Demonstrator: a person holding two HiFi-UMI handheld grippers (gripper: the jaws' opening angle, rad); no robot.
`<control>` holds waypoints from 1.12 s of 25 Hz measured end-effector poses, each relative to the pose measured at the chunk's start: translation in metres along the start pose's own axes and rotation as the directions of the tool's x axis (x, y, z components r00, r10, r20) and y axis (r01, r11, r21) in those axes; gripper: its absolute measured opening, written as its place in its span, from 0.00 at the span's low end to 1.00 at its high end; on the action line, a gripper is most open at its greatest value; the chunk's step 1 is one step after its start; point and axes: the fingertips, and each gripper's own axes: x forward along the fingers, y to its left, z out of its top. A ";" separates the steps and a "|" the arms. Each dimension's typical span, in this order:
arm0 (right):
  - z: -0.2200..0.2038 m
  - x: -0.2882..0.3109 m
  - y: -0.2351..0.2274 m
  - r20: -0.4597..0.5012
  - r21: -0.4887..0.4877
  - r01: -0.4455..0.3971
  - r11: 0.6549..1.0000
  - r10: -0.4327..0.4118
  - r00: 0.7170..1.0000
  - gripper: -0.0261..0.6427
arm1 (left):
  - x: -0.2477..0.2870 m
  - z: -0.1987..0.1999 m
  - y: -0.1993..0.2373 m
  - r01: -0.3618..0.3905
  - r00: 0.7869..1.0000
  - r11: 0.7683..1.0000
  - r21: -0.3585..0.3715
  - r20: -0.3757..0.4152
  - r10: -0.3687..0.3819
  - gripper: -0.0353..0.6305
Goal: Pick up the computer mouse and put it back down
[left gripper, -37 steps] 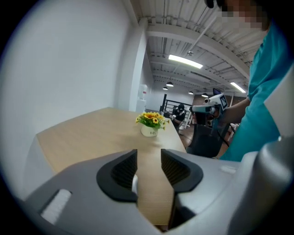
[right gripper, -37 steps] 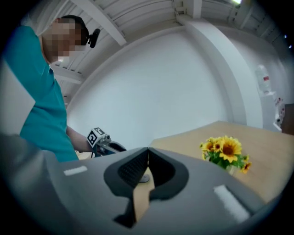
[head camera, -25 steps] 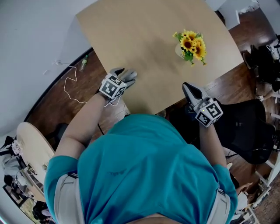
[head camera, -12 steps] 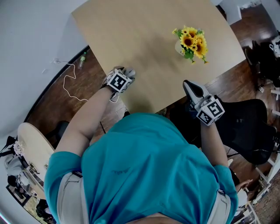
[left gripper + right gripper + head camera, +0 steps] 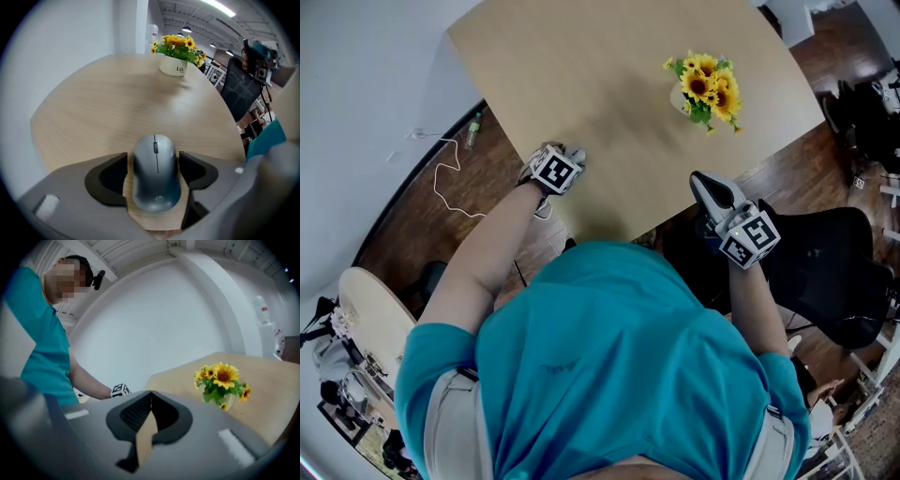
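Observation:
A grey computer mouse (image 5: 155, 171) lies flat on the light wooden table (image 5: 103, 103) near its corner, seen in the left gripper view. My left gripper (image 5: 153, 161) points steeply down over it. Its black pads stand on either side of the mouse, with a thin strip of wood showing on the left. In the head view the left gripper (image 5: 567, 155) sits at the table's near-left edge and hides the mouse. My right gripper (image 5: 701, 180) hovers at the table's near edge, shut and holding nothing; its tips (image 5: 150, 394) meet.
A white pot of sunflowers (image 5: 705, 86) stands on the far right of the table (image 5: 609, 84). A black office chair (image 5: 834, 272) is on the right. On the floor at the left lie a white cable (image 5: 450, 183) and a bottle (image 5: 473, 131).
My left gripper has come down onto the table and tipped steeper, so its marker cube now covers the fingers. The right gripper has stayed where it was.

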 end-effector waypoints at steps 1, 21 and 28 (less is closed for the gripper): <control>0.000 -0.001 0.000 0.000 0.001 0.000 1.000 0.000 1.000 0.04 | 0.000 0.000 0.001 -0.004 1.000 1.000 0.000 -0.002 0.004 0.59; 0.000 -0.015 0.009 0.013 -0.010 0.009 1.000 -0.009 1.000 0.04 | 0.001 0.001 0.006 -0.026 0.999 0.999 -0.021 0.031 0.026 0.50; 0.000 -0.019 0.011 0.017 -0.015 0.017 1.000 -0.016 1.000 0.04 | -0.010 -0.006 0.012 -0.057 0.998 0.998 -0.033 0.020 0.058 0.50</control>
